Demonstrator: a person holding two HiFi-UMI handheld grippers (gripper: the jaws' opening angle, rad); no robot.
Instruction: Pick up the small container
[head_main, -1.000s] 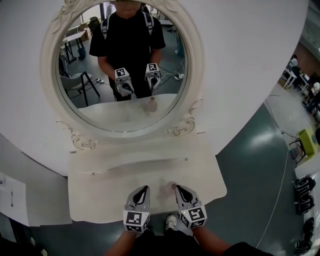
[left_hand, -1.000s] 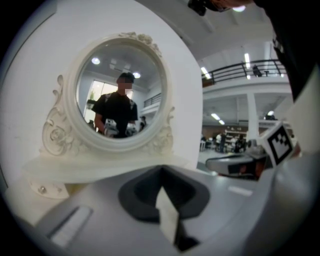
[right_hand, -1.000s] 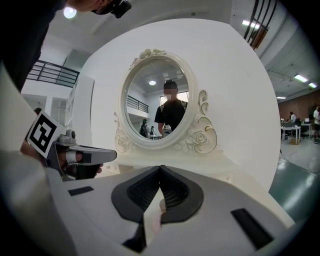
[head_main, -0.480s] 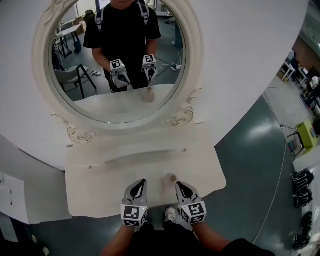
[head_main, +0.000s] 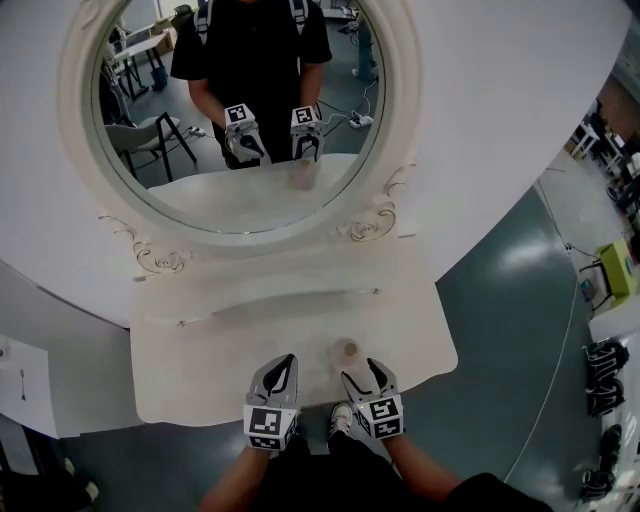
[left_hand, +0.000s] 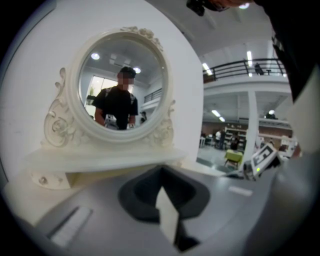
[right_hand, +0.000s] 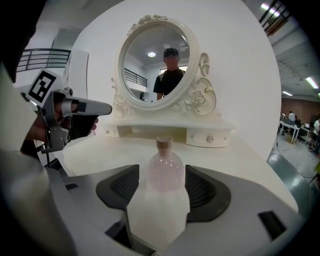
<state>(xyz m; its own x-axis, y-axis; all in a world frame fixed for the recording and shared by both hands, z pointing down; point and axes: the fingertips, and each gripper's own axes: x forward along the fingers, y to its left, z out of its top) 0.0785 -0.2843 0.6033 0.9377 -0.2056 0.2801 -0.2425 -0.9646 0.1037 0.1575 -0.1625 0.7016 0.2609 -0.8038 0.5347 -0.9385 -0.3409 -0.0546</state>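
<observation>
So, we have lifted nothing yet; our right tongs are opening, the small container standing ungripped on the surface between their tips; our left tongs sit together, empty, alongside.

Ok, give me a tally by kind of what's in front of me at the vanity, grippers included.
vanity table: 1
round mirror: 1
small pink bottle: 1
hand-held grippers: 2 (left hand-held gripper shut and empty; right hand-held gripper opening its jaws, bottle between them, not pressed)
Total: 5
</observation>
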